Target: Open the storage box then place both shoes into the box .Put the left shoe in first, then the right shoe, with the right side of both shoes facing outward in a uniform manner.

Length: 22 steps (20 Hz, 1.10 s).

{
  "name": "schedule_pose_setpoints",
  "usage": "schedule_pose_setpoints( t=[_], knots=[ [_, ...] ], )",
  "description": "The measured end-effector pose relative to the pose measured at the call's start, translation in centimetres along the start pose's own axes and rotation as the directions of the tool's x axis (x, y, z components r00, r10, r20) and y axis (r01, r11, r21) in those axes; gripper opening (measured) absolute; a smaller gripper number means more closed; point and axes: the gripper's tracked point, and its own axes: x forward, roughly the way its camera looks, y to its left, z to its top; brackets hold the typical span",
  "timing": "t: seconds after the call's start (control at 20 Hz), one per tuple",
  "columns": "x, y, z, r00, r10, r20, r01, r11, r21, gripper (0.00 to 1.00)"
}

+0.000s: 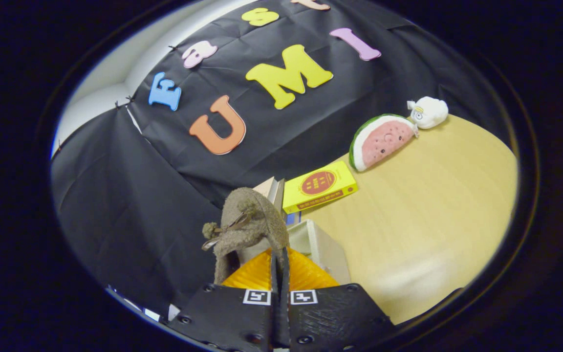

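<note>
The gripper (279,264) has its two orange fingers (252,274) drawn almost together, with only a thin dark slit between them, and they pinch the edge of a grey-brown suede shoe (249,222) with a small tassel or lace knot on its side. The shoe is lifted and tilted, rising just ahead of the fingertips, so it hangs from that thin edge; a grip on the collar would let the rest of the shoe be lowered into a narrow opening without the fingers fouling the walls. Taking the shoe as the landmark: directly behind and below it stands the pale storage box (320,242), its white wall and rim showing to the shoe's right, and a lighter panel (271,188) that may be its raised lid shows just beyond the shoe's top, though I cannot tell for certain. Just beyond the shoe, a yellow book (319,188) lies on the wooden table (433,220). Well beyond it lies a watermelon-slice plush (380,141), with a small white plush toy (428,112) just past that. Whether this is the left or the right shoe cannot be told. By my judgement the shoe is being carried toward the box, with the placing not yet done.
</note>
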Motion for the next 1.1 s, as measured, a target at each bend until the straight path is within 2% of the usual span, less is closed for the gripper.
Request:
schedule_pose_setpoints(
  t=[0.4,0.6,0.8,0.85,1.1],
  knots=[
    [4.2,-1.8,-4.2,0.990,-0.141,0.020,0.141,0.990,0.011,0.00],
    [4.7,-3.5,-5.3,0.981,-0.192,0.003,0.192,0.981,0.040,0.00],
    [4.7,-3.0,-5.0,0.987,-0.160,0.015,0.158,0.985,0.065,0.02],
    [4.6,-3.1,-5.2,0.988,-0.156,0.010,0.155,0.986,0.063,0.06],
    [4.7,-2.9,-5.2,0.992,-0.128,0.012,0.127,0.990,0.062,0.11]
  ],
)
